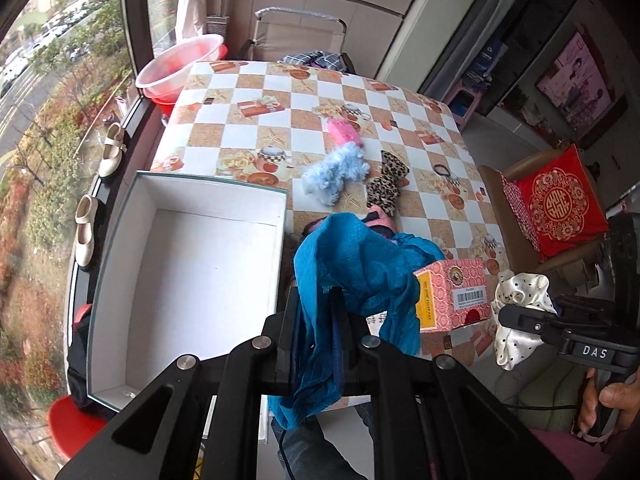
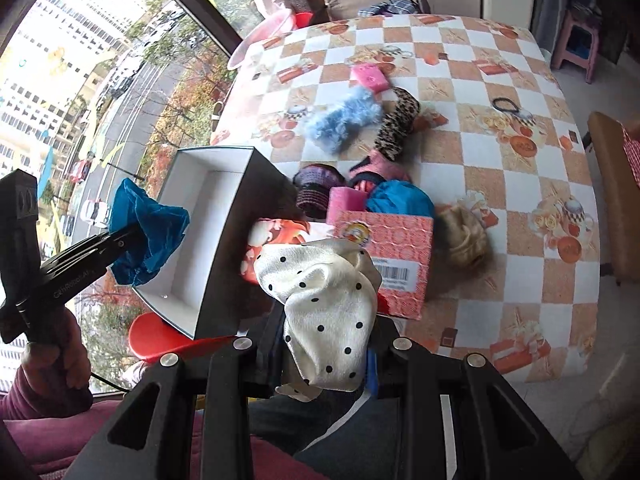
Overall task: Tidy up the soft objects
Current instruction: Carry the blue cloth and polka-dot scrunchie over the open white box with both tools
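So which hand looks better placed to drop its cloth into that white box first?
Probably the left. The left gripper holds the blue cloth right beside the open box, while the right gripper, holding the polka-dot cloth, sits farther off, by the pink carton.

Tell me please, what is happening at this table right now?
A person is sorting soft hair accessories with a handheld gripper in each hand. The left gripper is shut on a blue scrunchie, held up beside the open white box, which is empty so far. The right gripper is shut on a white polka-dot scrunchie. On the checked tablecloth a fluffy light-blue scrunchie, a leopard-print one and several more wait near a pink carton.
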### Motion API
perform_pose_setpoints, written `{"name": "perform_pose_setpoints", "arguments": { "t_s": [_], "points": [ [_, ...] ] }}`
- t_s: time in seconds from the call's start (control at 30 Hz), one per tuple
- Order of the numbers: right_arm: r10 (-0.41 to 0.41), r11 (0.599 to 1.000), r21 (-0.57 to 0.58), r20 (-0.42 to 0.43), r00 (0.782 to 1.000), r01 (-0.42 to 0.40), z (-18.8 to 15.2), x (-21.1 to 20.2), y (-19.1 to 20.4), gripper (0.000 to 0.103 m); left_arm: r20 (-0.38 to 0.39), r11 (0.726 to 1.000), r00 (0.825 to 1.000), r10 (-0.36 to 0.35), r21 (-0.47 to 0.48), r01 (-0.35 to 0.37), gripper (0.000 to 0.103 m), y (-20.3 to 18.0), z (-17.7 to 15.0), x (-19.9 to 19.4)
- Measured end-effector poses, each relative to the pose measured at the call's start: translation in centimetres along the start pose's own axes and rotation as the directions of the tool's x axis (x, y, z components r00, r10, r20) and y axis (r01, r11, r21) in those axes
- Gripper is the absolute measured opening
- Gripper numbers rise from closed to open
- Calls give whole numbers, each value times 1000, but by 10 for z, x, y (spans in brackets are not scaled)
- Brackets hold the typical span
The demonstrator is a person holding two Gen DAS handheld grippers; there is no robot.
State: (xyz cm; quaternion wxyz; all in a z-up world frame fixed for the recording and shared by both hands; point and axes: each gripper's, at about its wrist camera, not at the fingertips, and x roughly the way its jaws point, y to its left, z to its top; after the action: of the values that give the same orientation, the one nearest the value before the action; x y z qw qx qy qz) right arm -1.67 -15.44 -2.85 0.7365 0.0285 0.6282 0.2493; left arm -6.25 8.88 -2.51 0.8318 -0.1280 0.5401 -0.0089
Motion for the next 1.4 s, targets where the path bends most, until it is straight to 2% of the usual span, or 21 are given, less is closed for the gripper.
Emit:
{"name": "perform_pose_setpoints", "arguments": {
  "t_s": [0.23,0.5,0.63,0.77,0.87,1.03,1.4],
  "points": [
    [42,984,-172,-52,998,-51,27,29,59,33,17,990,995,94,-112,-92,14,53,-17,-3],
    [61,949,-296,-160,985,-107,48,69,106,33,-52,951,980,192,-237,-199,14,105,-47,22],
    [59,931,-341,-205,977,-128,56,87,127,33,-100,930,968,230,-269,-249,14,121,-62,39],
    [55,911,-385,-248,967,-150,58,103,147,33,-141,917,962,235,-296,-267,14,131,-75,55],
    [51,895,-412,-282,958,-169,52,112,156,33,-183,918,962,204,-306,-253,14,130,-84,70],
    [35,894,-414,-315,948,-170,50,121,154,33,-214,932,962,168,-284,-226,14,112,-93,84],
    [10,892,-421,-347,938,-166,50,127,144,33,-217,956,971,98,-251,-152,14,79,-93,97]
  ]
}}
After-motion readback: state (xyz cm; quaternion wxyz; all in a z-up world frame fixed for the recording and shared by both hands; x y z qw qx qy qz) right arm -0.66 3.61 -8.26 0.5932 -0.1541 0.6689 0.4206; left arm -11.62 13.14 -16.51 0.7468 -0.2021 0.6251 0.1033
